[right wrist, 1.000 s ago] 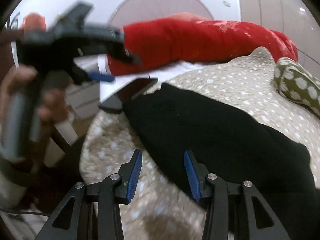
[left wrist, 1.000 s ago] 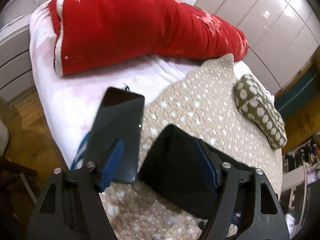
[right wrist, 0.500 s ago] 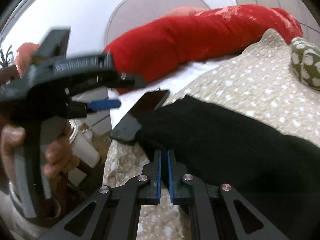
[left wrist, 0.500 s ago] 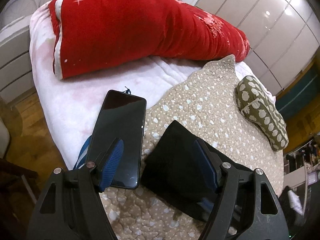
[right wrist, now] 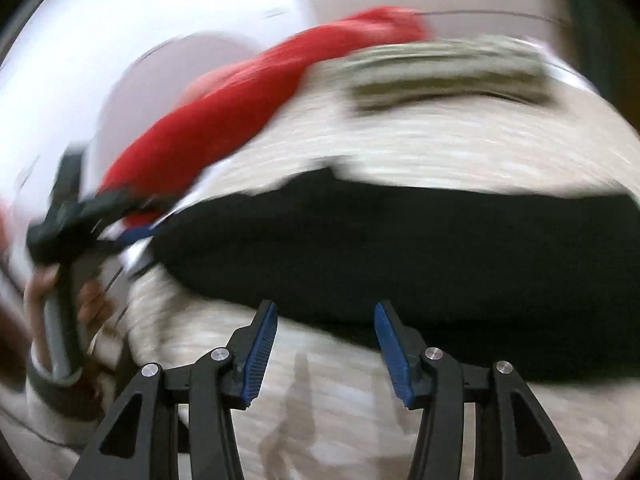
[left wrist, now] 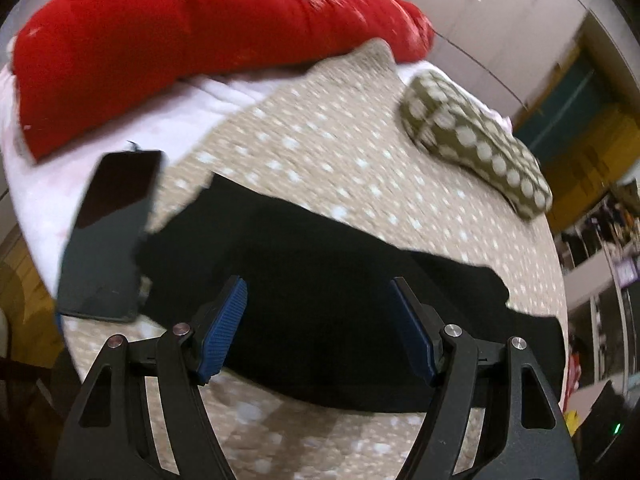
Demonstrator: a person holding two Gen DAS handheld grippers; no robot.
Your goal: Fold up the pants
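The black pants [left wrist: 320,276] lie as a long folded strip across the beige dotted blanket [left wrist: 320,140] on the bed. They also show in the blurred right wrist view [right wrist: 400,240]. My left gripper [left wrist: 318,312] is open and empty, its blue fingers just above the near edge of the pants. My right gripper [right wrist: 325,330] is open and empty, at the near edge of the pants. The left gripper [right wrist: 132,228], held in a hand, shows at the left of the right wrist view near the pants' left end.
A dark phone [left wrist: 108,236] lies left of the pants, at the blanket's edge. A long red pillow [left wrist: 180,40] lies at the back. A green dotted cushion [left wrist: 476,140] lies at the right. White cupboards stand behind.
My right gripper shut half a second ago and has opened again, swinging fast. My left gripper has moved right and lower over the pants, staying open. The pants now lie spread longer.
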